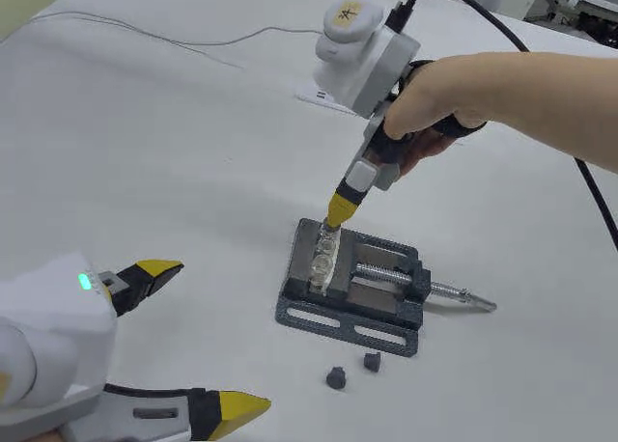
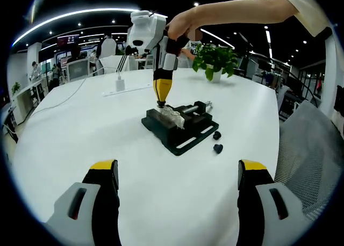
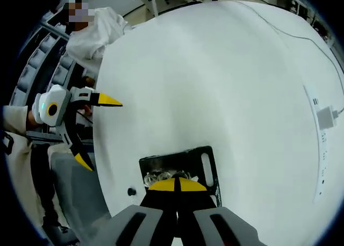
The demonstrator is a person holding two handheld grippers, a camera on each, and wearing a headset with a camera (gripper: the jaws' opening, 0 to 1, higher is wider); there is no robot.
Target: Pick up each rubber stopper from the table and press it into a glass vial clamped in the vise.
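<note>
Yellow-tipped right gripper [image 1: 340, 215]: a hand [image 1: 430, 104] holds it from above, with the forearm reaching in from the right edge of the head view. It points steeply down, slightly tilted, with its tips on the far end of the row of glass vials [image 1: 323, 265].
Right gripper jaws: drawn together, and the yellow tips meet in the right gripper view. Whether anything is pinched under them I cannot tell.
Black-fingered left gripper [image 1: 222, 334]: low over the near left of the white table [image 1: 145, 172], well apart from the vise [image 1: 328, 324] and aimed toward it. Its jaws are spread wide with nothing between them.
Glass vials: a short row of clear vials stands upright, clamped between the vise's jaws. The count is hard to read.
Vise: dark metal, sitting flat on the table, with its screw handle [image 1: 465, 296] sticking out to the right in the head view.
Loose rubber stoppers [image 1: 336, 377]: two small dark ones lie on the table just in front of the vise base, near each other but not touching.
Surroundings: a thin cable [image 1: 145, 39] crosses the far side of the table. A white plug adapter [image 2: 120, 85] lies there too, and a potted plant [image 2: 215, 58] stands beyond the vise in the left gripper view. A black cable [image 1: 502, 27] trails from the right gripper.
In the way: the right gripper's own tips cover the vial mouth beneath them.
</note>
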